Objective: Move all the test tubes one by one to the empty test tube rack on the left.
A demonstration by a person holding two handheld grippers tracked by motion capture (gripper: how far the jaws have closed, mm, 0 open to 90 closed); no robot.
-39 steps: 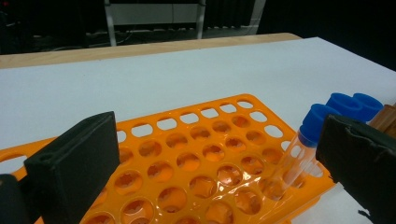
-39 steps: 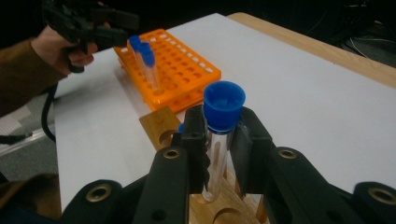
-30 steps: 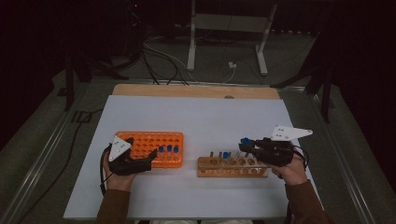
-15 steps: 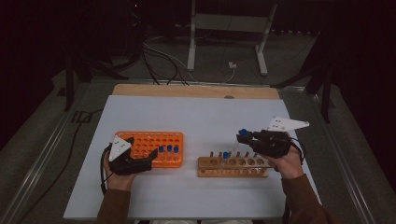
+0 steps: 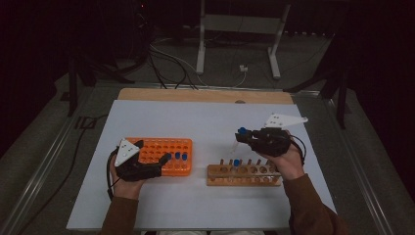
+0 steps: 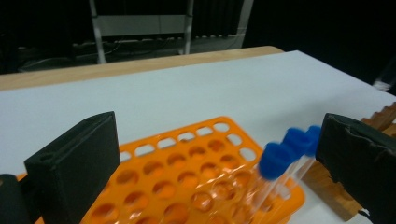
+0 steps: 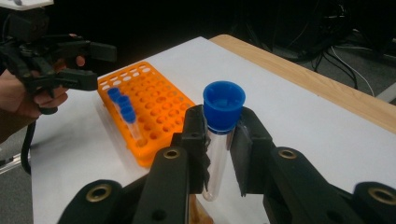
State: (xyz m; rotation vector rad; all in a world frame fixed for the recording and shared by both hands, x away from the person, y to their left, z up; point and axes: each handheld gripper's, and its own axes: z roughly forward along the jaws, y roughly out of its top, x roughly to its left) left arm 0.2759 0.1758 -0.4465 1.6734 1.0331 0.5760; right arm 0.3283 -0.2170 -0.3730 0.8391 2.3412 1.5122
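My right gripper [image 7: 219, 140] is shut on a clear test tube [image 7: 215, 163] with a blue cap [image 7: 224, 105], held upright. In the high view this right gripper [image 5: 246, 137] hangs above the left part of the wooden tube rack [image 5: 244, 175], in which one blue-capped tube [image 5: 236, 162] stands. The orange rack [image 5: 156, 149] lies at the left with a few blue-capped tubes [image 5: 179, 156] near its right end. My left gripper [image 5: 164, 164] rests at the rack's front, and its jaws stand wide open over the orange rack [image 6: 187, 177], beside the blue-capped tubes [image 6: 285, 149].
Both racks lie on a white sheet [image 5: 205, 122] that covers the table, with a wooden strip [image 5: 205, 95] along its far edge. Cables and a metal stand [image 5: 235, 39] lie on the floor beyond. In the right gripper view the left gripper [image 7: 60, 60] shows beside the orange rack [image 7: 154, 107].
My right gripper has moved up and to the left with the blue-capped tube, away from the wooden rack's right part. The left gripper has stayed in place.
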